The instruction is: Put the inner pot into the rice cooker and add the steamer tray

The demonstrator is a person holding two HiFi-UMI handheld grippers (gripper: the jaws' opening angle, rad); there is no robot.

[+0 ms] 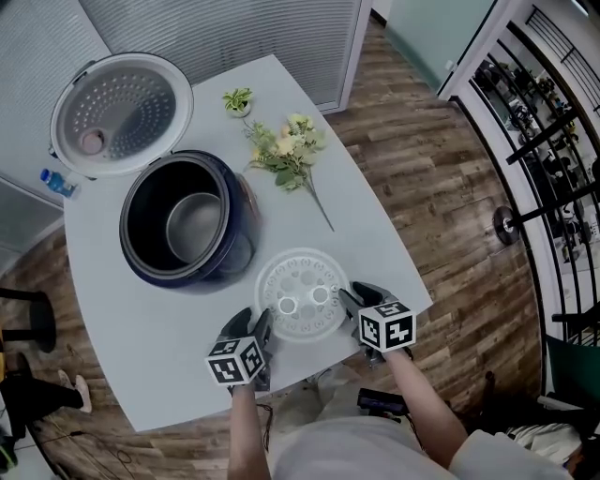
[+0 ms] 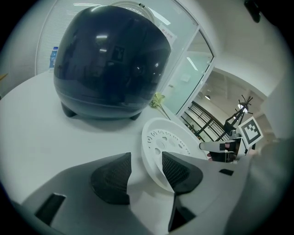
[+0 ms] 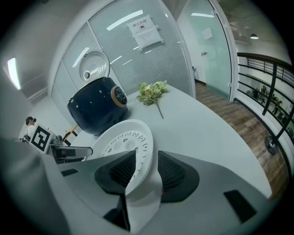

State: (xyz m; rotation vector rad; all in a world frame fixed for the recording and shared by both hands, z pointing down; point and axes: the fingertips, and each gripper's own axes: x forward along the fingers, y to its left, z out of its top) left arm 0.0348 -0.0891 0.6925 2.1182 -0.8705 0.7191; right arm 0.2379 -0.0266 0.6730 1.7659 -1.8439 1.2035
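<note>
Steamer tray point(image 1: 302, 302) lies flat on the white table point(image 1: 375, 244) at lower centre, just right of the open rice cooker point(image 1: 141, 262), where the inner pot point(image 1: 195, 225) already sits. The left gripper point(image 1: 262, 328) and right gripper point(image 1: 351, 300) straddle opposite rims, jaws apart, nothing pinched. Closing unevenly could tip the thin rim or skid the tray across the smooth tabletop. A wooden floor point(image 1: 441, 178) and a glass partition point(image 1: 281, 28) surround the table.

Bright, even indoor light. Soft shadow under the rice cooker point(image 2: 110, 64) on the tabletop point(image 2: 32, 137); lamp glints on its dark shell. Both gripper views: fisheye bending, black vignetted corners, near fingers point(image 3: 177, 173) slightly soft. Head view sharp.
</note>
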